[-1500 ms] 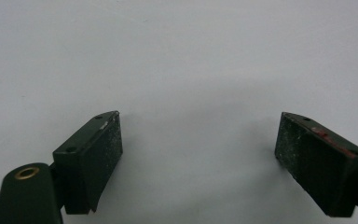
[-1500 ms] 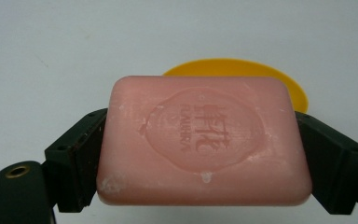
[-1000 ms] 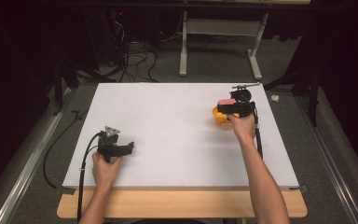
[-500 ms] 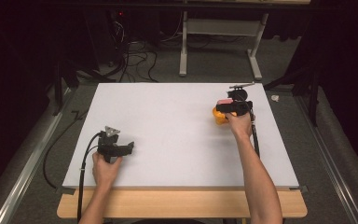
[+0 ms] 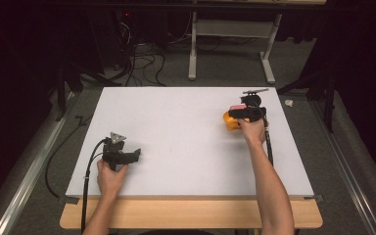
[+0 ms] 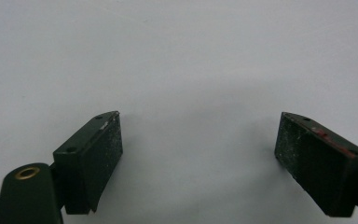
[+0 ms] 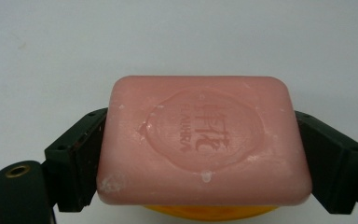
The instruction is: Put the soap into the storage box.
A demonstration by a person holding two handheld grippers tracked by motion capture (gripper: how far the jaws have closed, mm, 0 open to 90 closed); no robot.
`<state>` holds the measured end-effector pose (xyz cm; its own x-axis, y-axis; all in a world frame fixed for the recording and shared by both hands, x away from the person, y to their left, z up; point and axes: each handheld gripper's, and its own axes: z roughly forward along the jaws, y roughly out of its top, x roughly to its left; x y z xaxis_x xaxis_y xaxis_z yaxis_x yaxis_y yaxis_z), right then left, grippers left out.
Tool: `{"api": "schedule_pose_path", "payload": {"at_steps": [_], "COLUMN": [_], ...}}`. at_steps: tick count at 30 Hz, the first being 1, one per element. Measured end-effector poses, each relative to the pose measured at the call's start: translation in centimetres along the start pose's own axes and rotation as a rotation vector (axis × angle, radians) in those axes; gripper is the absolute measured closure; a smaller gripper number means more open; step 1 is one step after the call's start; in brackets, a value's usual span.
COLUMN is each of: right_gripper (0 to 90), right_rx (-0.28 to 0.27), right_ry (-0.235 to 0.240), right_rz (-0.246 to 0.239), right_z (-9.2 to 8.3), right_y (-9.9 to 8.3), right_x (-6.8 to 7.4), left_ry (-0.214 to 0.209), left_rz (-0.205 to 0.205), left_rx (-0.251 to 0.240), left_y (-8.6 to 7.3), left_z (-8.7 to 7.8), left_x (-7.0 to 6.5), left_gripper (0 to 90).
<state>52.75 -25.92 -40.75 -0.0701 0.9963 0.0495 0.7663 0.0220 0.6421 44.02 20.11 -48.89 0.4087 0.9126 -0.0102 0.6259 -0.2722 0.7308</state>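
Observation:
A pink soap bar (image 7: 203, 140) with a stamped emblem sits between the jaws of my right gripper (image 7: 200, 133), which is shut on its two short sides. Just under the bar an orange-yellow object (image 7: 209, 212) peeks out; I cannot tell whether they touch. In the high view the right gripper (image 5: 242, 114) holds the soap bar (image 5: 236, 107) over the orange object (image 5: 230, 122) at the far right of the white board (image 5: 176, 132). My left gripper (image 5: 136, 155) rests near the board's front left, jaws wide open with nothing between them (image 6: 198, 140).
A small dark tool (image 5: 254, 92) lies at the board's far right corner, just behind the right gripper. Black cables trail from both grippers off the near edge. The wooden table edge (image 5: 191, 215) runs along the front; a metal frame and cables stand beyond the board.

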Motion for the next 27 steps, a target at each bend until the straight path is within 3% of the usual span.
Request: {"api": "schedule_pose_path", "payload": {"at_steps": [27], "right_gripper": [13.3], "right_rx": [0.044], "right_ry": [-0.007], "right_rz": [0.032], "right_z": [1.7], "right_y": [-0.8], "right_x": [0.0], "left_ry": [0.001], "left_rz": [0.0], "left_rx": [-0.002], "left_y": [0.0], "left_z": [0.0], "left_x": [0.0], "left_gripper": [15.4]}}
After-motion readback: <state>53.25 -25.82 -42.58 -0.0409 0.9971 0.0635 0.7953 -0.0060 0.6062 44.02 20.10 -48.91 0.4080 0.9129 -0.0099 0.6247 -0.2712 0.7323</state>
